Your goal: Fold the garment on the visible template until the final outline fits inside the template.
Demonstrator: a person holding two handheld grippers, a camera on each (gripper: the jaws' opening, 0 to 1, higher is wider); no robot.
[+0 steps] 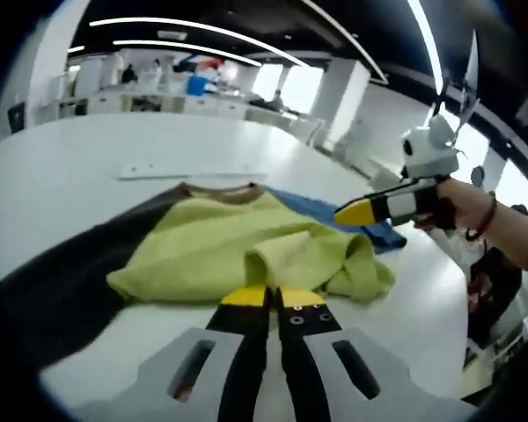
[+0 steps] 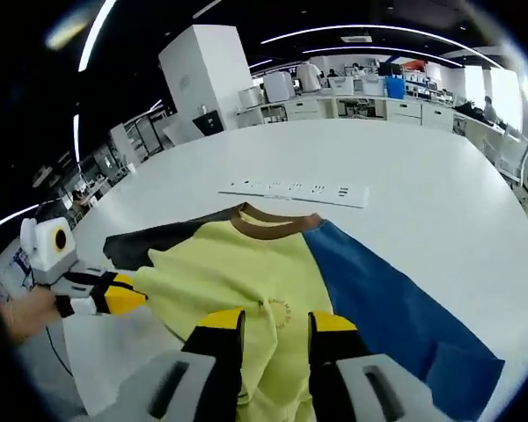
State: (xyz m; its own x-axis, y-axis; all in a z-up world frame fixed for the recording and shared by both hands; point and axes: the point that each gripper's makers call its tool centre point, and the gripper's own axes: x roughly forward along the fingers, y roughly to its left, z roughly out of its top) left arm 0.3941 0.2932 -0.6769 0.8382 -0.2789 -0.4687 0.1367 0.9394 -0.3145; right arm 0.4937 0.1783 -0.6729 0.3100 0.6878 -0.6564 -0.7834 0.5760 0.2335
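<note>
Left gripper (image 1: 274, 297): jaws pressed together, yellow tips touching, nothing visible between them. Tips sit just short of the near edge of the garment (image 1: 246, 251), which lies bunched ahead of them on the white table (image 1: 79, 176). Can't tell if the tips touch the cloth or just hover at its hem.

Garment from the left gripper view: yellow-green body crumpled into a loose heap, brown collar (image 1: 220, 191) at the far side, dark sleeve (image 1: 62, 272) trailing off to the left of the jaws and cut by the view edge. Blue part (image 1: 334, 211) shows past the heap to the right, mostly hidden behind the folds.

Right gripper (image 2: 275, 322): jaws narrowly apart with yellow cloth between them. The fabric runs up through the gap, so it looks like a grip on the garment (image 2: 246, 272), but the actual pinch point is hidden by the tips. In the left gripper view the same tool (image 1: 356, 211) comes in from the right, held by a hand (image 1: 475, 220), tip over the blue part; its jaw gap is not readable there.

In the right gripper view the left gripper (image 2: 128, 297) comes in from the left at the edge of the yellow cloth. Blue panel (image 2: 396, 316) spreads to the right of the jaws, its lower corner cut off.

Beyond the collar lies a pale strip (image 2: 295, 189) with small marks, too small to read. No clear template outline can be made out under the cloth.
</note>
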